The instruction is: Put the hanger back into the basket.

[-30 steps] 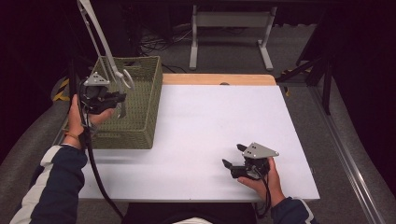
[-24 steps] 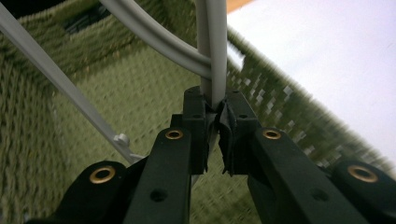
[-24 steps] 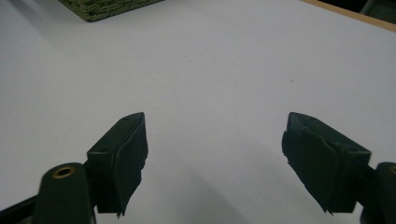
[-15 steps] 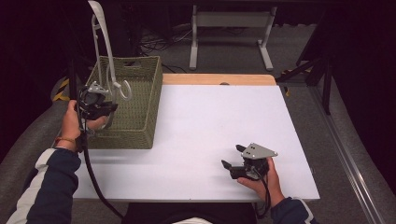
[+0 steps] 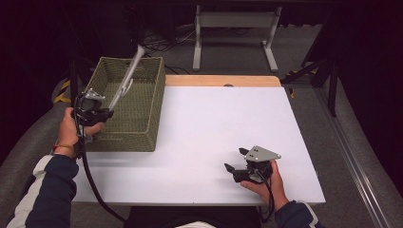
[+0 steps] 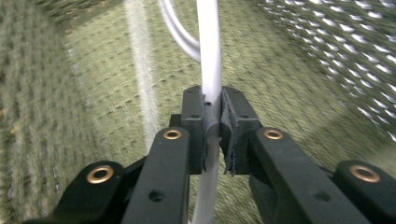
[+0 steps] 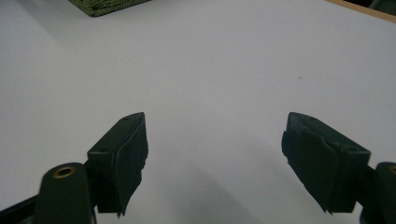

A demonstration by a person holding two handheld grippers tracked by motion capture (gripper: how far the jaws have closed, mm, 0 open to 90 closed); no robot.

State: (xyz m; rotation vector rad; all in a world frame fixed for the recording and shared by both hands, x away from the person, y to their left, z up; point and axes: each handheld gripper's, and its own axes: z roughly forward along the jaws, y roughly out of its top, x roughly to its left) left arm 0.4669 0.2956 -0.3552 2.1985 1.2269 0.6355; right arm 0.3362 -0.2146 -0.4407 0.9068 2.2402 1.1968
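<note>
A long white rod (image 5: 126, 80) with a curved loop on it slants up and away over the green woven basket (image 5: 124, 138) at the table's left. My left gripper (image 5: 101, 114) is shut on its lower part, by the basket's near left rim. In the left gripper view the pads (image 6: 233, 133) pinch the rod (image 6: 208, 46) with the basket's inside (image 6: 289, 93) behind it. The jaws have just eased open a trifle, with the rod still between them. My right gripper (image 5: 235, 159) rests open at the table's front right, and nothing lies between its jaws (image 7: 215, 140).
The white table top (image 5: 214, 118) runs from the basket to the right edge, with a wooden strip (image 5: 223, 80) along its far side. A metal stand (image 5: 235, 21) is on the floor beyond. A corner of the basket (image 7: 105, 5) shows in the right gripper view.
The left hand has sunk and shifted left beside the basket. The rod has tipped from nearly upright to a slant over the basket. The right hand has stayed put.
</note>
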